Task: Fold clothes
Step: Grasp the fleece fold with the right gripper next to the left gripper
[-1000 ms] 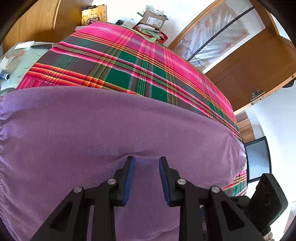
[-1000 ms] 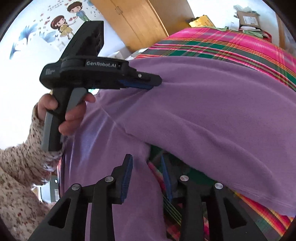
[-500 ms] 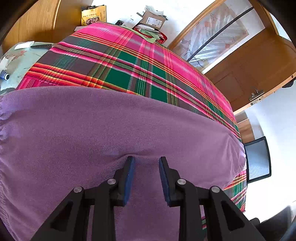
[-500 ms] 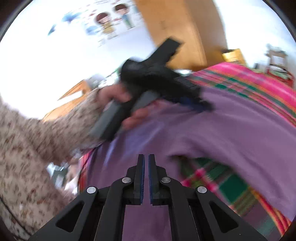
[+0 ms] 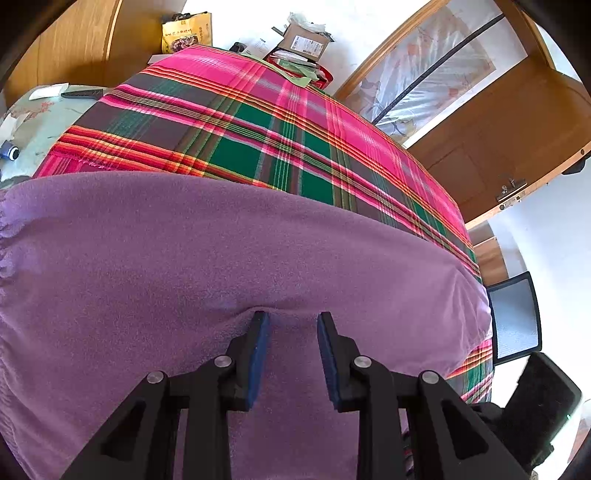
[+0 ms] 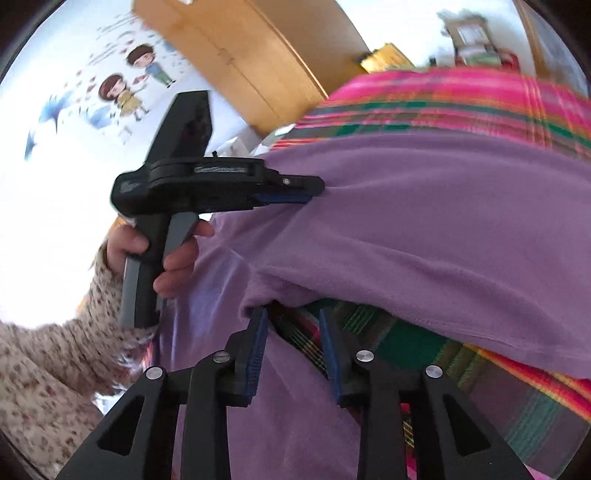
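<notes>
Left gripper (image 5: 292, 325) is sitting with its jaws parted, purple fleece garment (image 5: 184, 258) bunched up between the blue pads (image 5: 258, 350); whether they are actually pinching the fabric cannot be told from this wrist view. Garment is lying spread across the near half of the plaid bedcover (image 5: 258, 122), far edge running left to right, cardboard box (image 5: 304, 40) and yellow bag (image 5: 186, 33) sitting far beyond. Right wrist view: right gripper (image 6: 291, 328) is opening its jaws just at the near folded edge of the garment (image 6: 424, 229), nothing pressed between the pads, only plaid cover (image 6: 406, 332) showing in the gap and purple cloth just left of the left pad. Left gripper (image 6: 284, 192) is appearing here from the side, tips seeming to lift a ridge of fleece, a person's hand (image 6: 162, 254) in a floral sleeve (image 6: 55, 369) gripping the handle. Doing the step well likely means sliding the right jaws over the hem edge ahead, catching every layer before clamping, and keeping the left side taut so the fold lands straight.
</notes>
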### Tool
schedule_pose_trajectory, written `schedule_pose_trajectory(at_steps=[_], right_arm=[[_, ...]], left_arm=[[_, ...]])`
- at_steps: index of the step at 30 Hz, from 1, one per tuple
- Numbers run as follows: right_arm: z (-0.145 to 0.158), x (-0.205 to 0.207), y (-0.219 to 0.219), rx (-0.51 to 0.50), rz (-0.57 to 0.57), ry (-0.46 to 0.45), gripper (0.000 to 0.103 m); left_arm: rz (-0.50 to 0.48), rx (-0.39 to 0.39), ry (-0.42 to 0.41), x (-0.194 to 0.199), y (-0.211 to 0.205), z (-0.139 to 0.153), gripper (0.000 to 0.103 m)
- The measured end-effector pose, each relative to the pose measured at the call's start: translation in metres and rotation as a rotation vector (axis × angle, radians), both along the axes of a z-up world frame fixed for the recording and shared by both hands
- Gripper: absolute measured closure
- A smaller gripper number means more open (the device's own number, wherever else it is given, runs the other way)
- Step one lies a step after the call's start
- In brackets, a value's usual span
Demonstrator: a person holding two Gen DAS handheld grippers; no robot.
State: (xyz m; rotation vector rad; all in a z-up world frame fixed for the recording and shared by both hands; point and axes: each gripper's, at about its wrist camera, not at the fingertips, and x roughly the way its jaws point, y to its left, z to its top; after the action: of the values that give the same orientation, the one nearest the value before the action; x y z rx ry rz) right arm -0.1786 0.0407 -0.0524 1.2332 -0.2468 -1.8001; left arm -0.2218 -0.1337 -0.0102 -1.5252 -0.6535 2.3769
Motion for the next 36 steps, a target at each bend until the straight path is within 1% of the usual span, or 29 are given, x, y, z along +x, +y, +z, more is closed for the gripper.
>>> schedule_pose_trajectory(at_steps=[3,4,5,6,9,12,15,19,21,22,23,24,26,30,32,34,36], right_arm=[[-0.017,0.0,-0.004,-0.063,0.049,-0.146,0.071],[-0.021,0.001,-0.01,-0.05,0.058,-0.155,0.071],[-0.021,0.003,-0.016,-0.039,0.073,-0.151,0.07],[-0.022,0.004,-0.02,-0.051,0.083,-0.154,0.069],[-0.026,-0.001,-0.032,-0.117,0.107,-0.192,0.068],[-0.028,-0.005,-0.042,-0.104,0.094,-0.167,0.068],[-0.029,-0.009,-0.043,-0.148,0.057,-0.172,0.067],[-0.024,-0.014,-0.029,-0.262,-0.028,-0.178,0.067],[-0.019,-0.012,-0.025,-0.3,-0.05,-0.16,0.071],[-0.015,-0.009,-0.027,-0.269,-0.043,-0.13,0.075],[-0.012,-0.005,-0.03,-0.239,-0.036,-0.099,0.087],[-0.009,-0.001,-0.032,-0.209,-0.029,-0.069,0.095],[-0.005,0.006,-0.031,-0.171,-0.023,-0.025,0.097],[0.0,0.006,-0.02,-0.144,-0.055,0.018,0.098],[-0.001,0.01,-0.015,-0.127,-0.042,0.021,0.098],[0.001,0.022,-0.017,-0.089,-0.012,0.031,0.098],[-0.004,0.03,-0.023,-0.053,0.024,0.033,0.098]], left_arm=[[-0.003,-0.007,0.0,0.0,0.001,0.0,0.075],[-0.003,-0.007,0.001,0.0,0.001,0.0,0.075],[-0.004,-0.007,0.002,0.0,0.001,0.0,0.075],[-0.004,-0.007,0.003,0.0,0.001,0.0,0.075],[-0.005,0.0,0.008,0.001,-0.001,0.0,0.075],[-0.006,0.004,0.011,0.001,-0.001,0.0,0.075],[-0.009,0.01,0.013,0.001,-0.002,0.0,0.075],[-0.011,0.016,0.015,0.002,-0.002,-0.001,0.075],[-0.012,0.013,0.018,0.002,-0.001,-0.001,0.075],[-0.013,0.012,0.018,0.001,-0.001,-0.001,0.075],[-0.014,0.013,0.018,0.0,-0.001,-0.001,0.075],[-0.015,0.014,0.018,-0.001,-0.001,-0.002,0.075],[-0.016,0.024,0.017,-0.003,-0.002,-0.003,0.075],[-0.018,0.036,0.014,-0.003,-0.004,-0.004,0.075],[-0.017,0.035,0.012,-0.004,-0.004,-0.003,0.075],[-0.017,0.032,0.014,-0.002,-0.003,-0.003,0.075],[-0.016,0.027,0.014,-0.003,-0.002,-0.003,0.075]])
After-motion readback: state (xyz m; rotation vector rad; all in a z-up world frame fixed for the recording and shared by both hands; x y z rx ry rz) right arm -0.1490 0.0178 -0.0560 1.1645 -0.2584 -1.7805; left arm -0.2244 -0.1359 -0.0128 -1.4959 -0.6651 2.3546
